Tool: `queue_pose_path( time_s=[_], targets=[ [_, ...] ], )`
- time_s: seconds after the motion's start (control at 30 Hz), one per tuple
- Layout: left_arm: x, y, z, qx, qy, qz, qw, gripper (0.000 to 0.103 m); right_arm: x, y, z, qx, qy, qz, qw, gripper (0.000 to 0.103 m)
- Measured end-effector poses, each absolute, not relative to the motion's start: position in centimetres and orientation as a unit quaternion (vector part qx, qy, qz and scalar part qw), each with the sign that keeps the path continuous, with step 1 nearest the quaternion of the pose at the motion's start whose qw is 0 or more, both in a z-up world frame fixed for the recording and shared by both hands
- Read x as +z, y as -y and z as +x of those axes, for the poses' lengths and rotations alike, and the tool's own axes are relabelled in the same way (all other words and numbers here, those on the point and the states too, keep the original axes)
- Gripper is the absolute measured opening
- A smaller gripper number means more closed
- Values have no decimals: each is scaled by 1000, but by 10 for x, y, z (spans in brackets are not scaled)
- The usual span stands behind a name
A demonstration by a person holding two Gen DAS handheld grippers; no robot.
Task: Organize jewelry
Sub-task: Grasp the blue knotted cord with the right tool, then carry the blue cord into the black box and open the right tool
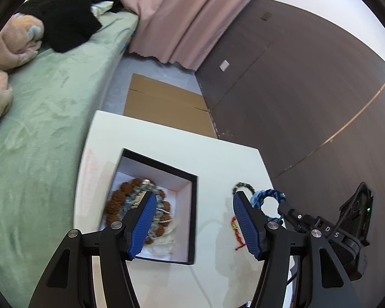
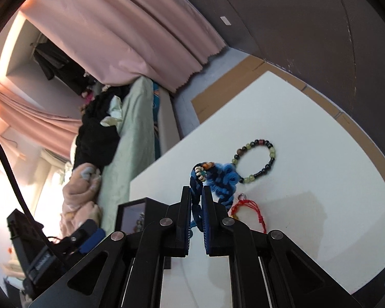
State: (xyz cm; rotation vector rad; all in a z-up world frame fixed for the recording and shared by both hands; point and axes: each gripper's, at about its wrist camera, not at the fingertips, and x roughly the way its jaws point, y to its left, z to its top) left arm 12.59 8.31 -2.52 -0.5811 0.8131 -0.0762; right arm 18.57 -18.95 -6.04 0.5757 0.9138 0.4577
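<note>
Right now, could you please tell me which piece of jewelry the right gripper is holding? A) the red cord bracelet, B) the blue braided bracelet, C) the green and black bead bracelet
B: the right gripper is shut on the blue braided bracelet, while the bead bracelet and the red cord bracelet lie on the white table.

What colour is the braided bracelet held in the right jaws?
Blue, the woven cord bracelet with small beads; best seen in the right wrist view.

I see a white table [image 1: 218,159] | flattened cardboard [image 1: 164,102] on the floor past it | green-covered bed [image 1: 51,118] alongside | black clothes [image 1: 64,18] piled there | pink curtain [image 1: 177,12] | dark wall panel [image 1: 295,82]
</note>
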Motion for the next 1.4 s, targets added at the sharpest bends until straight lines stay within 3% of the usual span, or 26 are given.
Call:
queue_pose_path(
  time_s=[0.33,0.73,0.77,0.83,0.87,0.9,1.4],
  targets=[
    [-16,-101,120,7,-349,-306,886,63,-23,159,172,322,-372,278,825,9],
    [-18,-152,109,68,-333,-350,873,63,-31,49,157,427,-401,217,781,9],
    [-19,-155,108,70,-333,-352,872,63,-35,43,157,425,-409,212,779,11],
    [-20,-159,107,73,-335,-357,869,63,-46,34,163,408,-437,197,777,30],
    [-20,-161,107,73,-335,-358,868,63,-52,32,166,400,-451,193,774,54],
    [-20,-162,107,73,-336,-359,868,63,-57,33,168,388,-459,197,775,63],
    [-21,-124,119,33,-358,-324,875,63,-48,118,177,315,-438,234,809,64]
  ],
)
